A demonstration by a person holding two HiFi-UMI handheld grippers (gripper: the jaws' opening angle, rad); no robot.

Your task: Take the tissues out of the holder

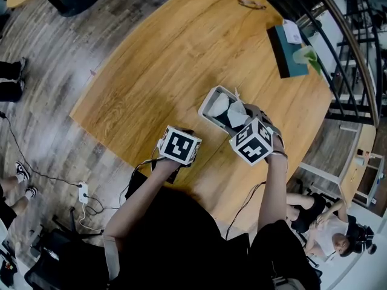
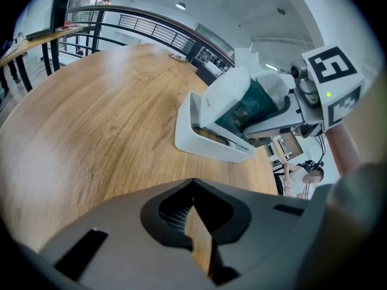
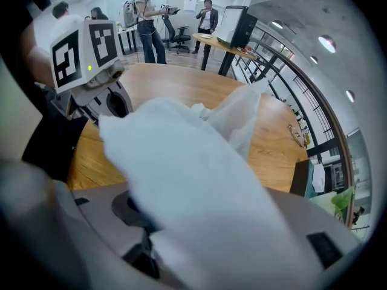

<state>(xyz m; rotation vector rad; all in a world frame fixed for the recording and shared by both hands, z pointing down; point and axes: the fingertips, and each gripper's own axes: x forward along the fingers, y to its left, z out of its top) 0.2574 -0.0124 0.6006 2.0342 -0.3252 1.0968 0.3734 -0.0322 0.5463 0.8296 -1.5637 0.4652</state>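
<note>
— Tissues [image 3: 199, 180], where are they right now?

— Bunched in the right gripper [image 1: 245, 121]. Its jaws stand wide, but they are pressed on a fat white wad. It fills most of the right gripper view and spills up past the jaws toward the upper middle of that frame.

— Out of the holder [image 1: 207, 113], then?

— Not clear of it. In the head view the wad sits at the holder's open mouth, just right of centre, with the gripper directly over it. The holder is a white box on the lower right part of the wooden table [image 1: 157, 65] (close to the edge where the person stands). From the left gripper view its white cover is tipped up, and a green packet [image 2: 242, 110] shows underneath, middle right of the frame.

— And the left gripper [image 2: 196, 234]?

— Left of the holder in the head view, apart from it, pointing down at bare wood. Its jaws are drawn almost together. Only a thin sliver of table shows between them, and they have hold of nothing.

— Anything else on the table?

— A dark green box [image 1: 284, 50] with a bit of leafy green beside it, upper right of the head view, well apart from the holder. Also some small thing [image 1: 251, 3] near the top edge that I cannot make out.

— Anyone about?

— A few people [image 3: 148, 17] standing at the top of the right gripper view, beyond the table.
</note>
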